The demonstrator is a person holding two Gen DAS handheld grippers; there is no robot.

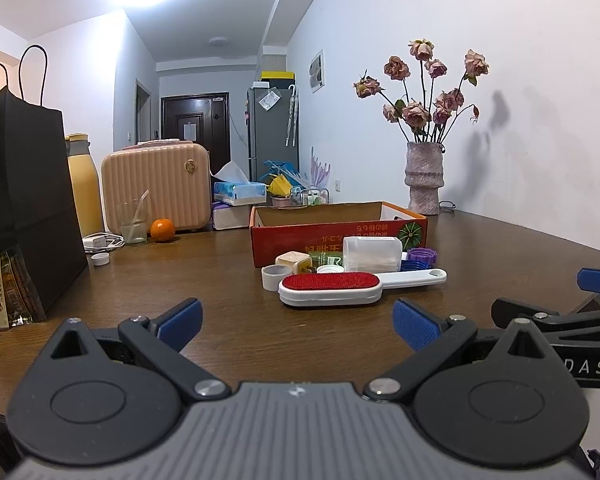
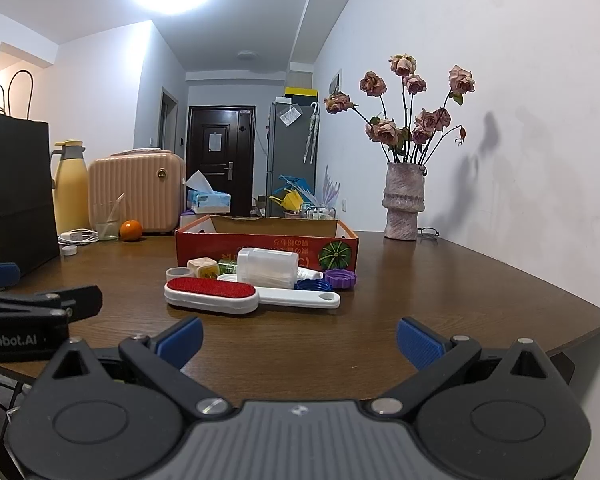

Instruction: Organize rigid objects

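Both claws spread wide, empty: left claw (image 1: 298,322); right claw (image 2: 299,338); lint brush (image 1: 332,286) ahead.

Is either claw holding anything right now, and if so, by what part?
Nothing is held. The left claw and right claw are both open and empty, short of the lint brush on the table.

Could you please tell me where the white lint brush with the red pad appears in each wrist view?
Left wrist: the white lint brush with the red pad lies centre frame, slightly right.
Right wrist: it lies left of centre.
Shared landmark: the red cardboard box behind it.
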